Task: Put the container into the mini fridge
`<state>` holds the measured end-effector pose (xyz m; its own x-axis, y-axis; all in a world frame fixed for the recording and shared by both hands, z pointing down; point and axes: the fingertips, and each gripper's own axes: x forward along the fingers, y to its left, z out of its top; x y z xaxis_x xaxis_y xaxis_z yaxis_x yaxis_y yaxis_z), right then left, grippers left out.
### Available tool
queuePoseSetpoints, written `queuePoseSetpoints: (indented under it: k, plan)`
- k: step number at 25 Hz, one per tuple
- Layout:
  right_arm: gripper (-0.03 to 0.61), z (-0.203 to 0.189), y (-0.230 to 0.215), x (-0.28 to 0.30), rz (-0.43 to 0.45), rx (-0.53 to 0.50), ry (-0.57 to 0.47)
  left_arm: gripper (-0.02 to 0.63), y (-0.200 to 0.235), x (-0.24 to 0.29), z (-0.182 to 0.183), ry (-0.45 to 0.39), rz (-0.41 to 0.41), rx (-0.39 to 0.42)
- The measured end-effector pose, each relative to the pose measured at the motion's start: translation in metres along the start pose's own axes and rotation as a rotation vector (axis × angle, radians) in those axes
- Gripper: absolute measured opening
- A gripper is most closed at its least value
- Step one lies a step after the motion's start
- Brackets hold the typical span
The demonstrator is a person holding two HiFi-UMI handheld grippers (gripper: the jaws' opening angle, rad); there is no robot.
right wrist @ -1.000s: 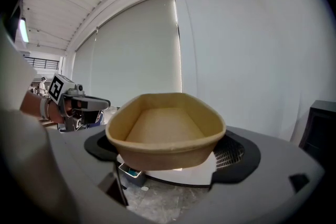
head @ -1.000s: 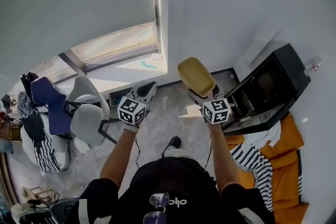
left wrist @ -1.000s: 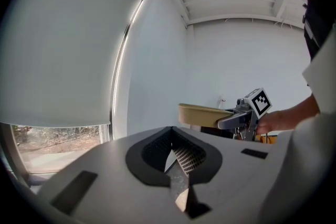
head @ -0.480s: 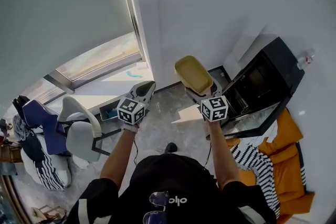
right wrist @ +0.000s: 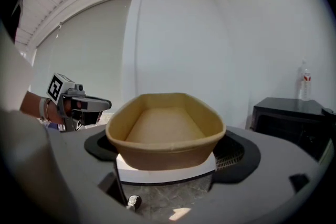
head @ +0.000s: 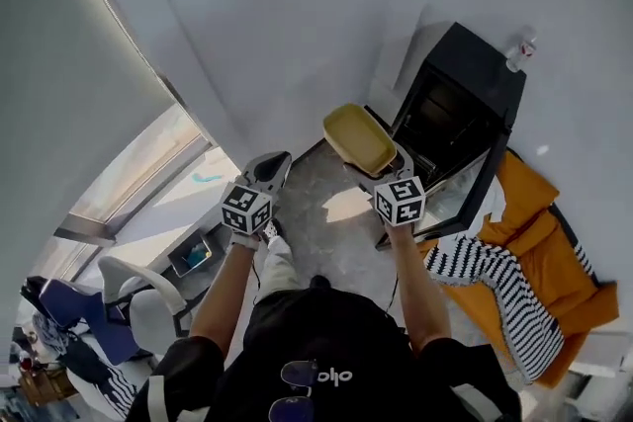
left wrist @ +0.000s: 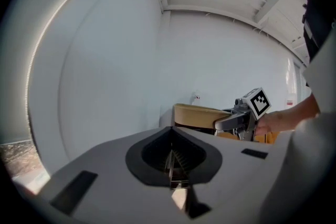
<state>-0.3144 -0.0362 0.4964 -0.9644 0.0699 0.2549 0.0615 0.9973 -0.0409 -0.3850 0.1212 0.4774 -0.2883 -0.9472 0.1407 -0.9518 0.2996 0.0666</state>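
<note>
**While gripped in the right claw, the container is held before the mini fridge**

Although both claws are seen raised side by side above the marble floor [head: 331, 212], only 1 is loaded. The right claw [head: 376, 171] is closed on the tan container [head: 361, 138], whose near end is clamped between the 2 jaws. In the right gripper view the container [right wrist: 165, 128] is shown upright, open-topped and empty, its long axis pointed away from the camera.

The left claw [head: 272, 168] is held level with the right one and well apart from it. In the left gripper view its 2 jaws are seen pressed together with nothing between them.

The black mini fridge [head: 475, 74] is placed on the floor against the white wall [head: 297, 35], to the right of the container and near it. Its door [head: 455, 203] appears to be swung open, and the dark interior is turned toward the container. A small bottle [head: 519, 44] is stood upright on top of the fridge.

An orange cloth [head: 544, 262] and a black-and-white striped cloth [head: 495, 287] are spread beside the fridge at the person's right. Chairs [head: 148, 311] are seen far off at the lower left.
</note>
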Motion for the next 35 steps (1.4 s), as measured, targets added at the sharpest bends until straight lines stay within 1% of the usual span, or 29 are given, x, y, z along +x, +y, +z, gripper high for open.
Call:
queuePoseSetpoints:
  k: [7,12,17,20,24,28,35]
  plan:
    - [0.531,-0.007,-0.091,-0.023,-0.210,0.053,-0.004,0.008,-0.021,0.116,0.013,0.017,-0.219,0.030]
    - [0.531,-0.012,-0.151,-0.038,-0.387,0.108,0.000,0.008,-0.041,0.198,0.025,0.038,-0.409,0.050]
    - [0.531,-0.014,-0.197,-0.050,-0.560,0.168,0.002,0.008,-0.053,0.271,0.030,0.066,-0.594,0.072]
    - [0.531,-0.012,-0.221,-0.056,-0.650,0.202,-0.003,0.008,-0.061,0.307,0.039,0.079,-0.688,0.089]
    - [0.531,-0.009,-0.245,-0.056,-0.743,0.238,-0.010,0.008,-0.066,0.345,0.047,0.093,-0.785,0.103]
    - [0.531,-0.013,-0.258,-0.062,-0.850,0.275,-0.008,0.008,-0.078,0.373,0.047,0.111,-0.899,0.117]
    - [0.531,-0.023,-0.260,-0.064,-0.967,0.303,-0.005,0.008,-0.086,0.393,0.036,0.122,-1.021,0.127]
